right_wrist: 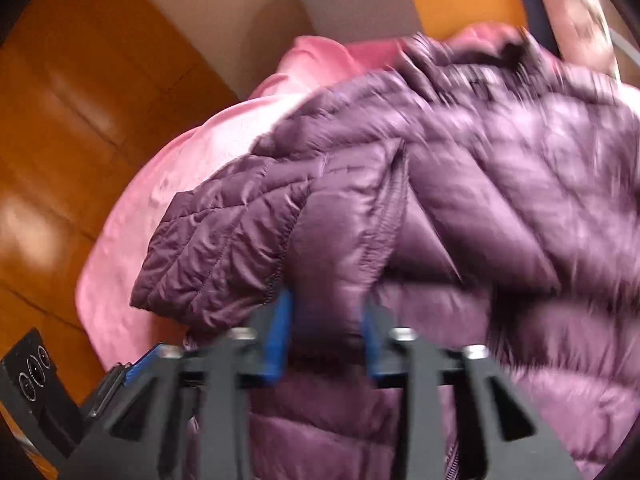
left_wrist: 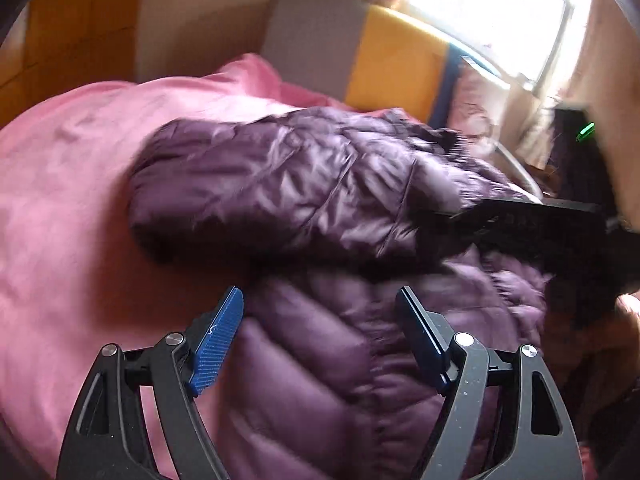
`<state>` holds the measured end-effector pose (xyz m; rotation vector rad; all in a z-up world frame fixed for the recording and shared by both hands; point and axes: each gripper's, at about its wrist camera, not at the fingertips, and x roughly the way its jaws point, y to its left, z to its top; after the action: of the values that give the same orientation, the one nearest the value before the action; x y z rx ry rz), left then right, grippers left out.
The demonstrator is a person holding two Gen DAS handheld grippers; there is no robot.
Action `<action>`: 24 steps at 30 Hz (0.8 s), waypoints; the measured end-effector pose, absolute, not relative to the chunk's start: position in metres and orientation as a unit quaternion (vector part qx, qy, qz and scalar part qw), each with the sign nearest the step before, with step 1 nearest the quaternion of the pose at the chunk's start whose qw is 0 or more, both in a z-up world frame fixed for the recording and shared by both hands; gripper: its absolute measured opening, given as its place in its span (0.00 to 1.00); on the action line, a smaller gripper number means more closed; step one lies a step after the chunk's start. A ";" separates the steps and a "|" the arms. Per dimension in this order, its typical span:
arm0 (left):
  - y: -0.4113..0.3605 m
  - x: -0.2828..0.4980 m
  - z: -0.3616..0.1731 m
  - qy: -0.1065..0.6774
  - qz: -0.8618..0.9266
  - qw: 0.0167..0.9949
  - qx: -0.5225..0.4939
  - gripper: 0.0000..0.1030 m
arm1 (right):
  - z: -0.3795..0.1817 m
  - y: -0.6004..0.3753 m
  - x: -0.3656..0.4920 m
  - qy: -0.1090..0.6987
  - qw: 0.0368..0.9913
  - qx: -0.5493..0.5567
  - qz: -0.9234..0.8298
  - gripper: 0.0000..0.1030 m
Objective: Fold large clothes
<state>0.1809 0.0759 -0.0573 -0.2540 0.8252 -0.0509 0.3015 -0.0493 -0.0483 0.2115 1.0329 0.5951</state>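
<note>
A purple quilted puffer jacket (left_wrist: 320, 184) lies on a pink sheet (left_wrist: 60, 200), with one sleeve folded across its body. My left gripper (left_wrist: 320, 304) hovers just above the jacket's lower body. Its jaws stand wide apart and nothing is pinched between its blue pads (left_wrist: 218, 344). In the right wrist view the jacket (right_wrist: 480, 200) fills the frame, blurred, and its sleeve cuff (right_wrist: 216, 248) hangs toward the left. My right gripper (right_wrist: 326, 320) is shut on a fold of the jacket's edge, with the fabric bunched between its pads.
The pink sheet (right_wrist: 160, 184) covers a bed beside a wooden floor (right_wrist: 60, 100). A grey, yellow and blue panel (left_wrist: 380, 60) stands behind the bed. A bright window (left_wrist: 500, 12) with curtains is at the far right.
</note>
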 end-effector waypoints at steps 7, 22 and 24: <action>0.100 0.198 -0.061 0.415 0.038 0.896 -0.151 0.75 | 0.060 -0.063 0.298 0.355 0.890 0.085 0.275 0.08; 0.095 0.285 -0.065 0.445 0.081 0.881 -0.138 0.75 | 0.085 -0.206 0.335 0.307 0.926 0.165 0.142 0.07; 0.093 0.296 -0.070 0.453 0.091 0.877 -0.130 0.75 | 0.070 -0.221 0.338 0.319 0.924 0.172 0.125 0.07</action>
<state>0.2958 0.0935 -0.0702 -0.2709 0.9458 0.1893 0.3378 -0.2213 0.0699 0.3526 0.6554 0.2561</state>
